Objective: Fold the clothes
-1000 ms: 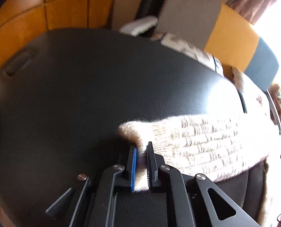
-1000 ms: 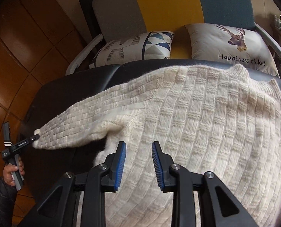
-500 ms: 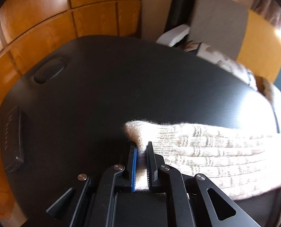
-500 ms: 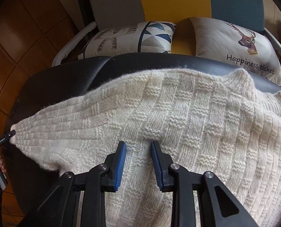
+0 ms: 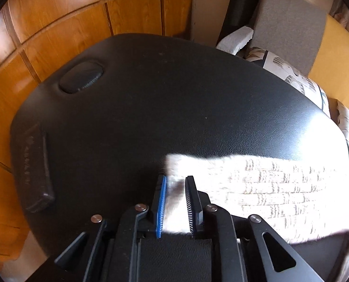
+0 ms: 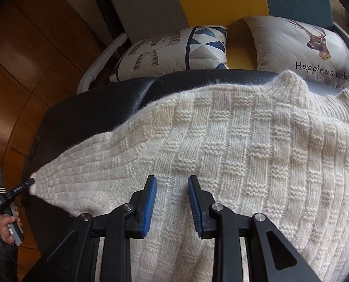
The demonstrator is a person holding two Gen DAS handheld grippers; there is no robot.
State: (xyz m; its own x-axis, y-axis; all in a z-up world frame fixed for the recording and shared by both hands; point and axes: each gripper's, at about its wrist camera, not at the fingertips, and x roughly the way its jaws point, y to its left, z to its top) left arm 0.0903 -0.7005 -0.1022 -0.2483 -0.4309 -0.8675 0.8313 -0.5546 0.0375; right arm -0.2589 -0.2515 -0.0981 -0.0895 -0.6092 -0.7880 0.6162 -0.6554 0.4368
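While the cream knit sweater [image 6: 233, 155] lies spread on the black tabletop [image 5: 174, 108], we hold its sleeve cuff [image 5: 176, 188] clenched in our left tool [image 5: 176, 183]; right tool [image 6: 172, 181] released above the body

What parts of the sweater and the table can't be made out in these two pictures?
- Sweater hem: right wrist view, cut off by the bottom edge and hidden behind the right gripper.
- Sleeve knit: left wrist view, washed out by sunlight.
- Table right side: both views, covered by the sweater.
- Cuff tip: hidden between the left gripper fingers.
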